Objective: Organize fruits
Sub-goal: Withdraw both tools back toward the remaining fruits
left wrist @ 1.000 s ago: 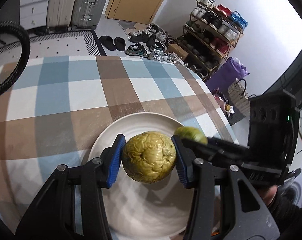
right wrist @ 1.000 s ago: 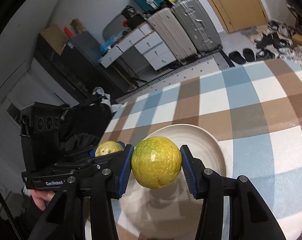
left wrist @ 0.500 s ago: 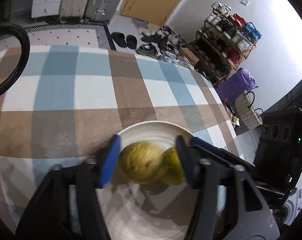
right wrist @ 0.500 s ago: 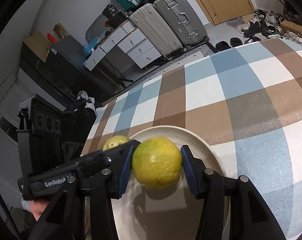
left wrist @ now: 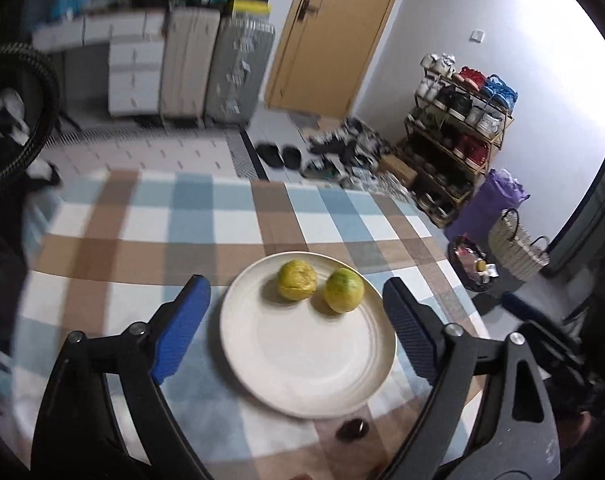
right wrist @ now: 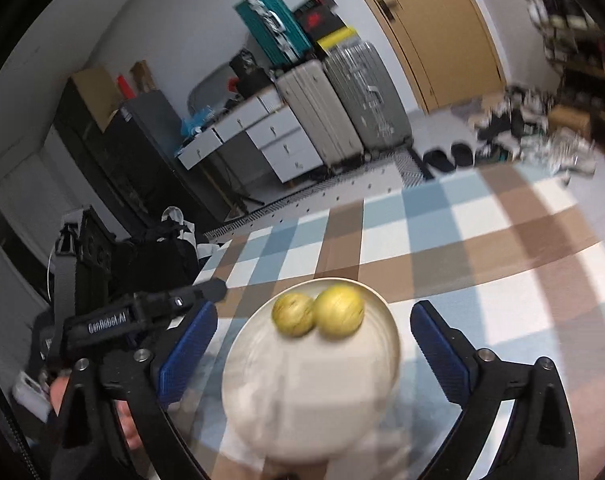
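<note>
Two yellow-green fruits (left wrist: 296,280) (left wrist: 343,290) lie touching side by side toward 12 o'clock on the white plate (left wrist: 302,368), which sits on the checked tablecloth (left wrist: 142,232). Left gripper (left wrist: 296,330) and right gripper (right wrist: 314,348): fingers spread wide, holding nothing.

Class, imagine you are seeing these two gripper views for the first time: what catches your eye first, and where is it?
Two yellow-green fruits sit side by side at the far edge of a white plate on a checked tablecloth. Both the left gripper and the right gripper frame the plate with blue pads wide open, holding nothing.
</note>
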A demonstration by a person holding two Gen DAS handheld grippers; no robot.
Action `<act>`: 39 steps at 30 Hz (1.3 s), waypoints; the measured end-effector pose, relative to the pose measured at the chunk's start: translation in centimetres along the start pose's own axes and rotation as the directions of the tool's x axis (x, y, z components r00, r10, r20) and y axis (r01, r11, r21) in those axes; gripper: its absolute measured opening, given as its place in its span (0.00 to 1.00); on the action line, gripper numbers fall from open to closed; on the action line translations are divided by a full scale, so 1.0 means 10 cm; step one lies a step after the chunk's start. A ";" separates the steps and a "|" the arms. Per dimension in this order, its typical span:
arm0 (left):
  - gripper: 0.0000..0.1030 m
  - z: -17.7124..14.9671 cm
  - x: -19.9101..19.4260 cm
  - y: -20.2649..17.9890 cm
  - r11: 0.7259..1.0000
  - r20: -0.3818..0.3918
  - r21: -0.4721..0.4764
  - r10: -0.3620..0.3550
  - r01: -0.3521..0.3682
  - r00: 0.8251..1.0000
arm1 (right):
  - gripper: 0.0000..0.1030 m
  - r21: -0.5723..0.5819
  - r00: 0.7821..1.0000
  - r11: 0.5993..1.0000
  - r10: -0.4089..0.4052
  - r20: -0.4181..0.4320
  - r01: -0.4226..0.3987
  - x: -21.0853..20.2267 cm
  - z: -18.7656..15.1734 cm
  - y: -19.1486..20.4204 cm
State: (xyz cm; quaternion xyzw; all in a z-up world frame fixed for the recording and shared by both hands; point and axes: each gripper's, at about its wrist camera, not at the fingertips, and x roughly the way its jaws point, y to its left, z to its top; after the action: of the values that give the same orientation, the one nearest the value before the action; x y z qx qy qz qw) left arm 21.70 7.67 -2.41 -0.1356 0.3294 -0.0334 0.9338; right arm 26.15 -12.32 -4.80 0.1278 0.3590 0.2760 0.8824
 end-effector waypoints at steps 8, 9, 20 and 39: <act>0.99 -0.42 -1.01 -0.43 0.990 0.126 0.122 0.061 -0.076 0.990 | 1.00 -0.172 0.989 0.983 -0.034 0.145 0.059 -1.17 -0.47 0.46; 0.99 -0.49 -1.10 -0.46 0.988 0.134 0.127 0.070 -0.087 0.989 | 1.00 -0.183 0.987 0.981 -0.035 0.157 0.064 -1.26 -0.52 0.50; 0.99 -1.38 -1.54 -0.43 0.993 0.054 0.096 0.070 -0.075 0.996 | 1.00 -0.249 0.977 0.963 -0.055 0.207 0.107 -1.88 -1.26 0.91; 0.98 -2.36 -0.85 -0.33 0.979 -0.216 0.201 0.026 0.018 0.976 | 1.00 -0.330 0.980 0.924 -0.163 0.116 0.192 -1.85 -2.17 0.84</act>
State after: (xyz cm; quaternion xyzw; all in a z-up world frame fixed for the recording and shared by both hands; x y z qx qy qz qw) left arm 0.41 0.36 -13.92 -0.0352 0.4248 -0.0793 0.9011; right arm -3.38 -15.61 -6.25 -0.0476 0.2777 0.2470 0.9272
